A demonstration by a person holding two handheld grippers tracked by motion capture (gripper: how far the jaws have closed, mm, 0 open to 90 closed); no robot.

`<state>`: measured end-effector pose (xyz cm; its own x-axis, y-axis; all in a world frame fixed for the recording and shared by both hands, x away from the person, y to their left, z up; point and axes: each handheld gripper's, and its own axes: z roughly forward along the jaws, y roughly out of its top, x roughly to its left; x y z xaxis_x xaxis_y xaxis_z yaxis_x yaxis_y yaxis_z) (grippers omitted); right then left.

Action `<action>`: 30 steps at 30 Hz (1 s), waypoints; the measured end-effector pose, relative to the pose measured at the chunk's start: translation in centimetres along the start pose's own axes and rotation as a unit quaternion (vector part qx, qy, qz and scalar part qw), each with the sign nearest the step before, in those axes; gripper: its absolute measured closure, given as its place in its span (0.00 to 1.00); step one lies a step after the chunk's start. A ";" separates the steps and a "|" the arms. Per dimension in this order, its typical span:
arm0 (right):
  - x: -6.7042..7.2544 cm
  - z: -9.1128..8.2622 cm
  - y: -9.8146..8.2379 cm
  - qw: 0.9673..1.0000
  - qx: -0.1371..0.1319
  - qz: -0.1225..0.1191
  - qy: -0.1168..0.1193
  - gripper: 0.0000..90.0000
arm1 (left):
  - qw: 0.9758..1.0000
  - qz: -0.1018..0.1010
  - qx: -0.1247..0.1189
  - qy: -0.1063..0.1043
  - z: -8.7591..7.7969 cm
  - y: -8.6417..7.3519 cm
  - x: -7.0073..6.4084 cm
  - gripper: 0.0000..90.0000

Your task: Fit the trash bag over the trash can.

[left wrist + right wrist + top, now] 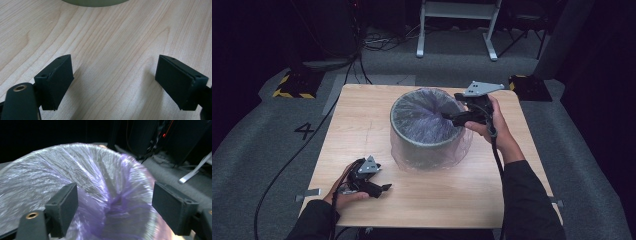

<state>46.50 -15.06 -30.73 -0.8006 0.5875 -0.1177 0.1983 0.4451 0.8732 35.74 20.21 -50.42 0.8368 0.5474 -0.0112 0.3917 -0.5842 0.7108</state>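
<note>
Right gripper [451,118] spread above the translucent purple plastic liner [105,195] in round grey bin [424,145]; a careless pinch could tear film. Left gripper [384,188] spread, idle.

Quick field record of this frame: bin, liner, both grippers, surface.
bin: round grey waste bin, upright at mid-table
liner: thin translucent purple plastic bag, lining the bin and draped over its rim
left gripper: low over the near left of the table, jaws open, nothing between them
right gripper: over the bin's right rim, jaws open above the bag's mouth
surface: square light wood table
</note>
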 end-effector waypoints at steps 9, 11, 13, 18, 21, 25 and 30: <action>0.9 2.9 0.5 0.999 0.037 -0.008 0.021 0.26 | 1.000 0.001 0.000 -0.001 0.0 0.0 0.0 0.16; 1.2 3.4 0.5 0.998 0.047 -0.015 0.026 0.26 | 1.000 0.001 0.000 -0.001 0.0 0.0 0.0 0.16; 1.5 3.8 0.6 0.998 0.060 -0.021 0.025 0.26 | 1.000 0.000 0.000 -0.001 0.0 0.0 0.0 0.16; 2.0 4.3 0.6 0.994 0.093 -0.039 0.039 0.27 | 1.000 0.000 0.000 -0.001 0.0 0.0 0.0 0.16; 2.2 4.5 0.6 0.991 0.112 -0.054 0.052 0.28 | 1.000 0.002 0.000 -0.001 0.0 0.0 0.0 0.16; 2.3 4.7 0.4 0.986 0.140 -0.070 0.056 0.28 | 1.000 0.003 0.000 -0.002 0.0 0.0 0.0 0.16; 2.2 4.8 0.4 0.983 0.155 -0.068 0.065 0.29 | 1.000 0.003 0.000 -0.002 0.0 0.0 0.0 0.16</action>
<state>47.52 -10.33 -32.97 -0.8930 0.4261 -0.1446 0.2314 0.7104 0.6646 35.75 20.17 -50.42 0.8406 0.5415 -0.0103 0.3868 -0.5870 0.7112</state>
